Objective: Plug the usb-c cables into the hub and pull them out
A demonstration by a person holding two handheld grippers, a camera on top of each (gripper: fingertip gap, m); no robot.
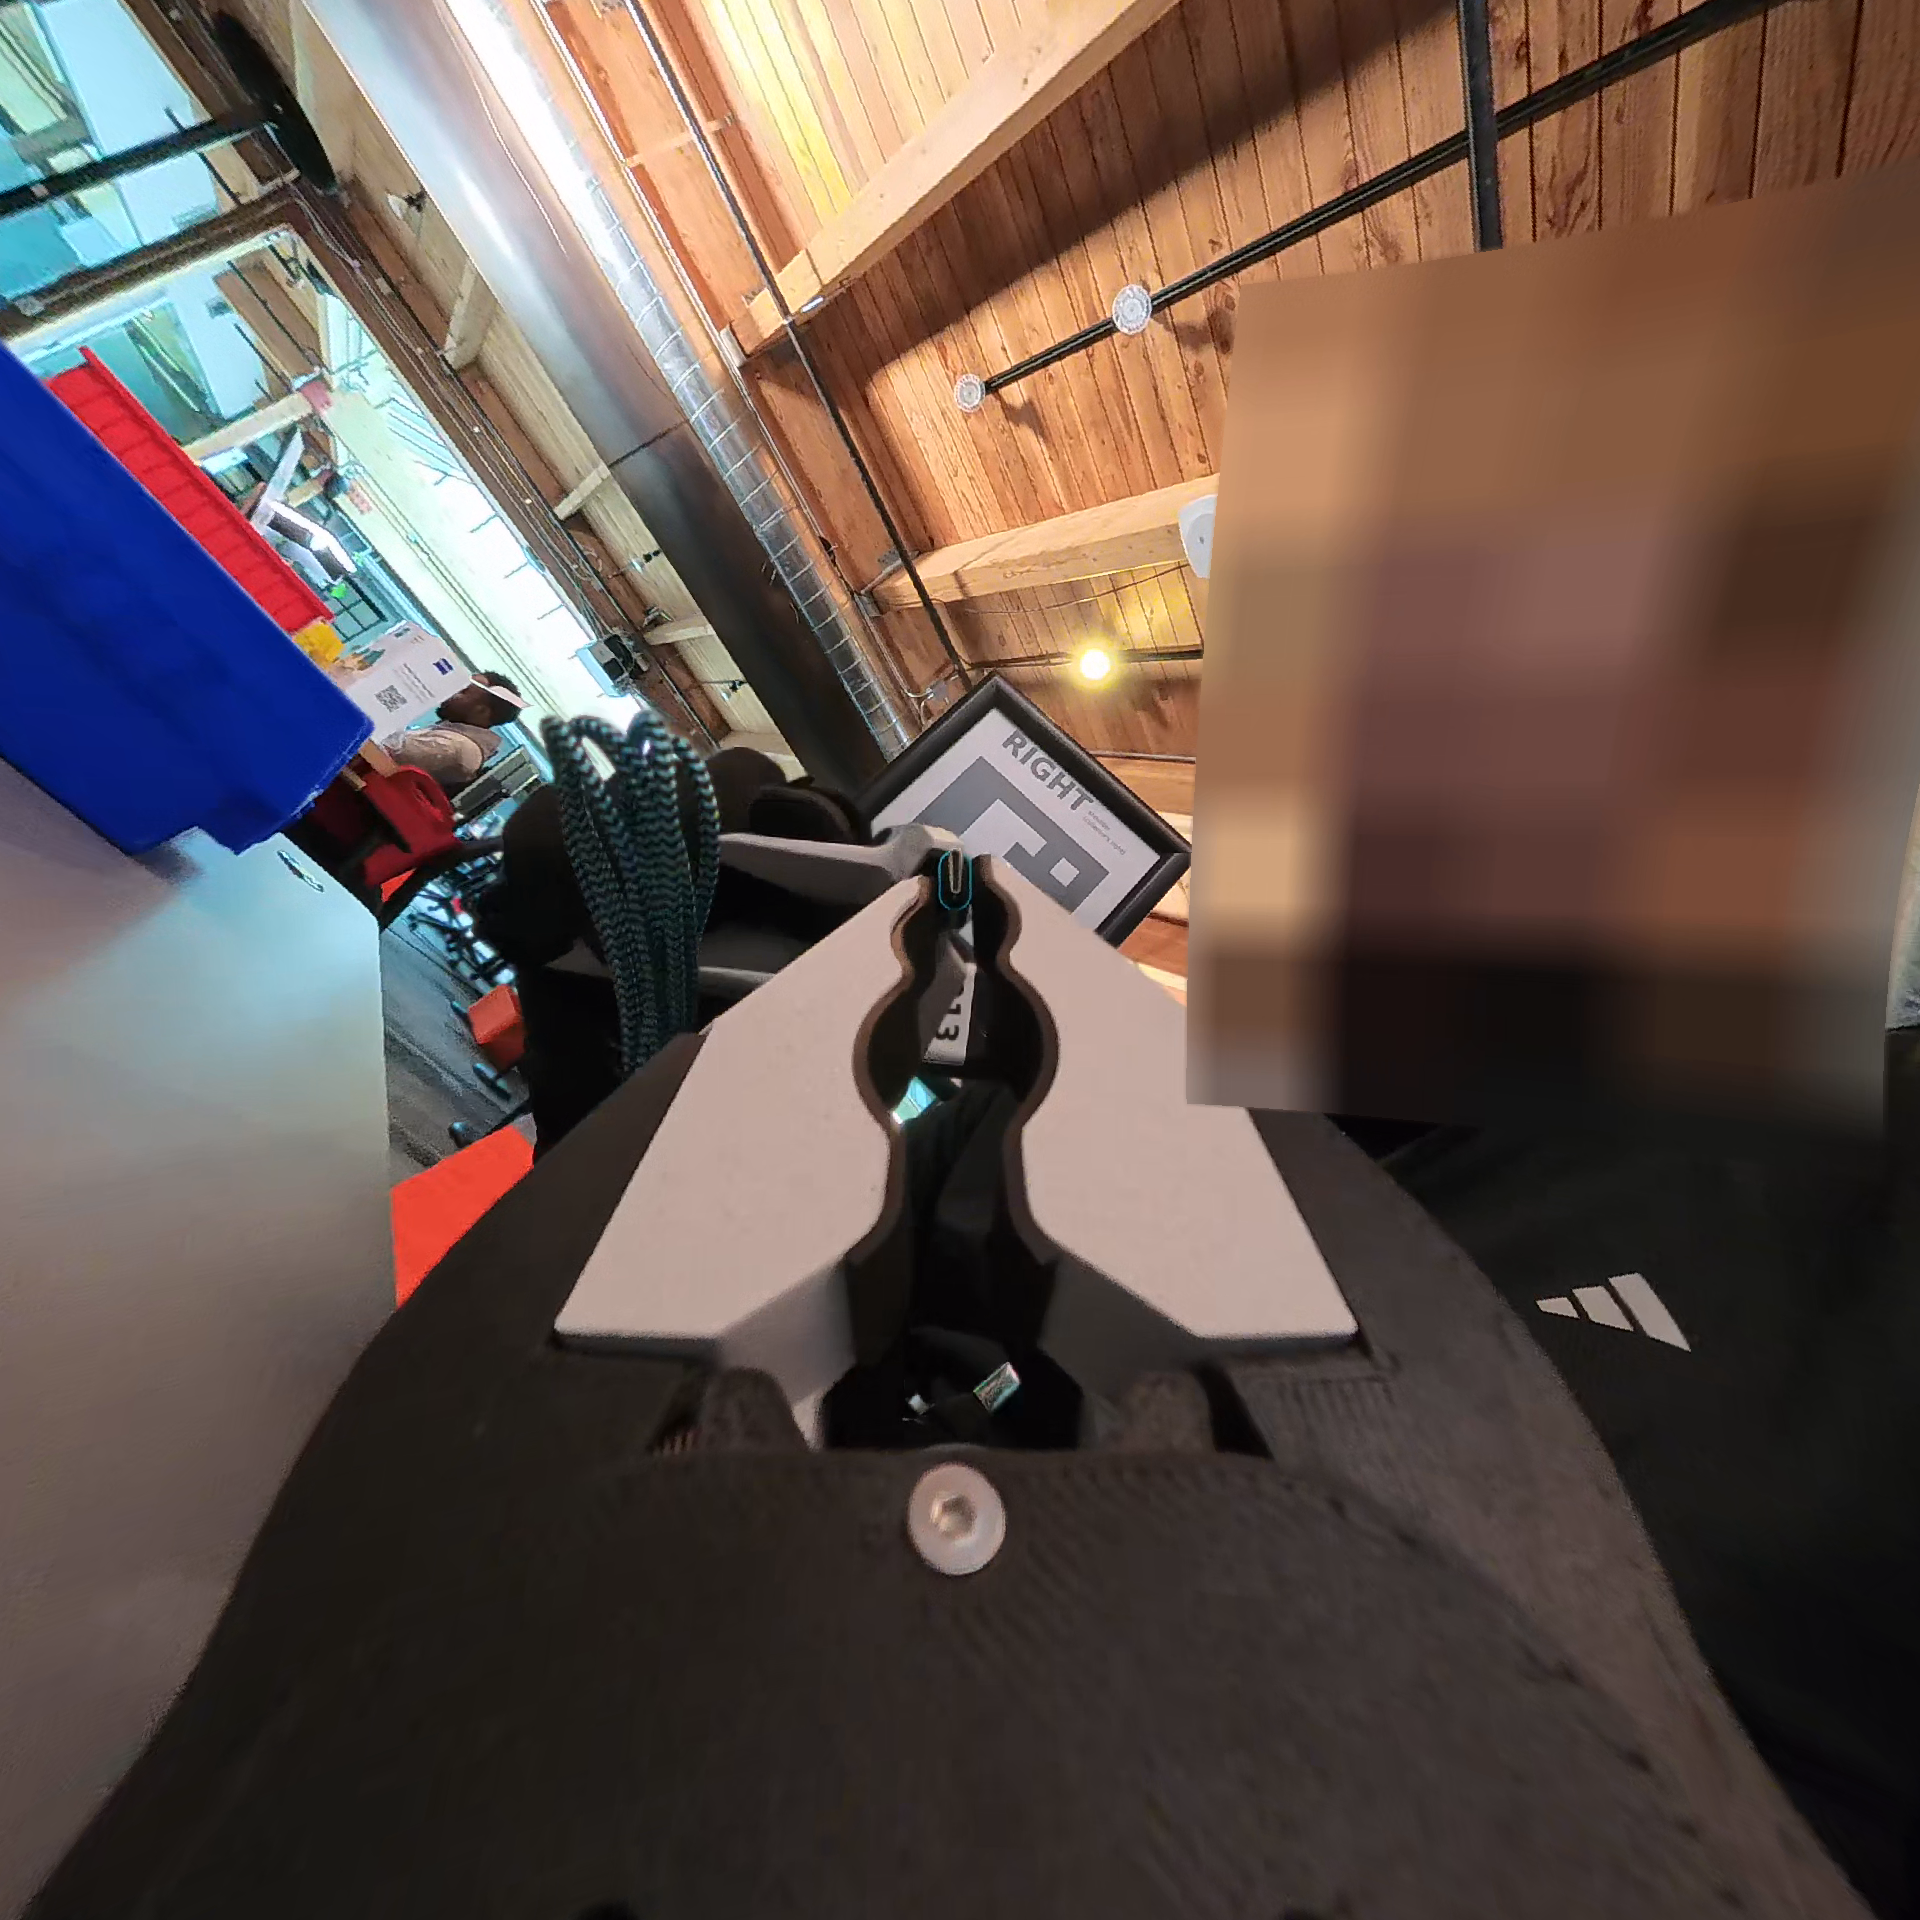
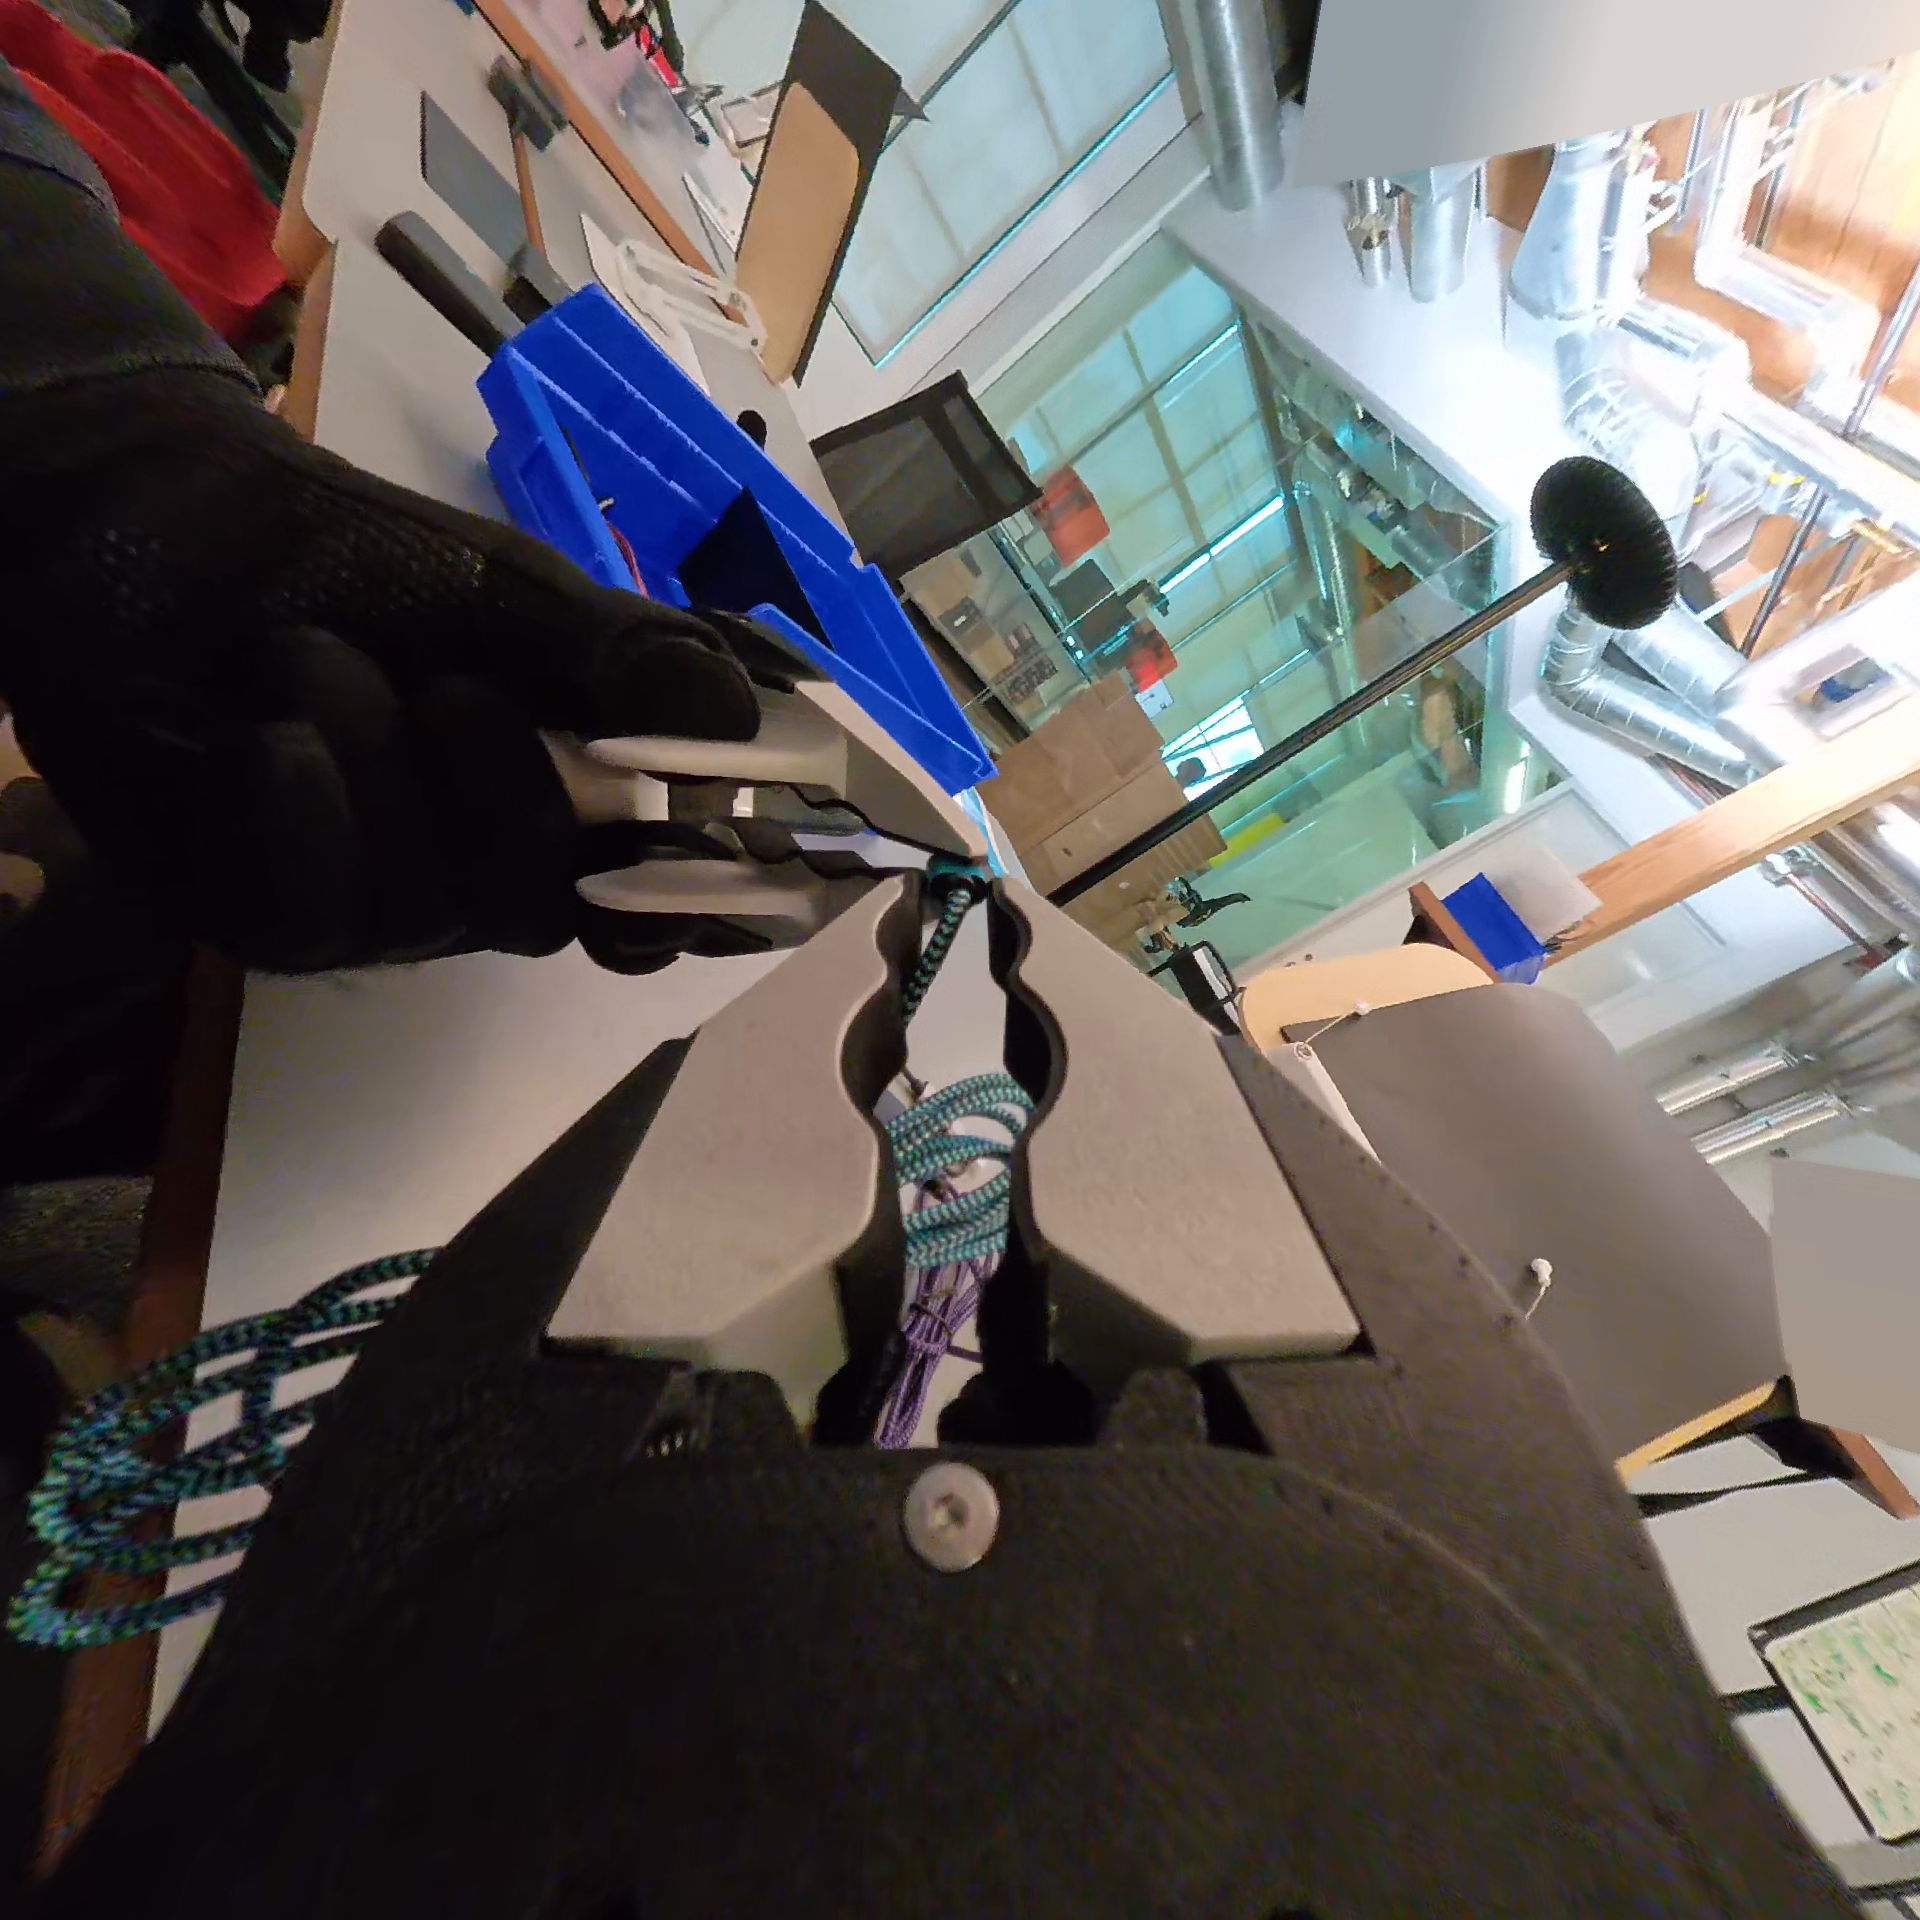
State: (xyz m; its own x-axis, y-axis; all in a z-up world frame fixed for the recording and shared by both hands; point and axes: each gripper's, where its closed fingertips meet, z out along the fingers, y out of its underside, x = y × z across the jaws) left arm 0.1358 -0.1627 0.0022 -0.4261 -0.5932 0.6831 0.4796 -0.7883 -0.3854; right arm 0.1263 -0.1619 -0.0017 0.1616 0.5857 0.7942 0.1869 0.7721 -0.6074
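Found left gripper (image 1: 953, 920) pinched narrow on the usb-c plug (image 1: 954, 883) and right gripper (image 2: 954, 902) closed on the teal cable (image 2: 932, 971) just behind it; judged a re-grip to square the plug. Saw plug face only in left view, purple cable (image 2: 935, 1340) on table (image 2: 416, 1091) only in right. Sighted no hub.

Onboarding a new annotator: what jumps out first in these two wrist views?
The teal braided cable pinched at the right gripper tips, dead centre, its connector end at the left gripper tips. Then the black-gloved hand at left and the blue bin behind.
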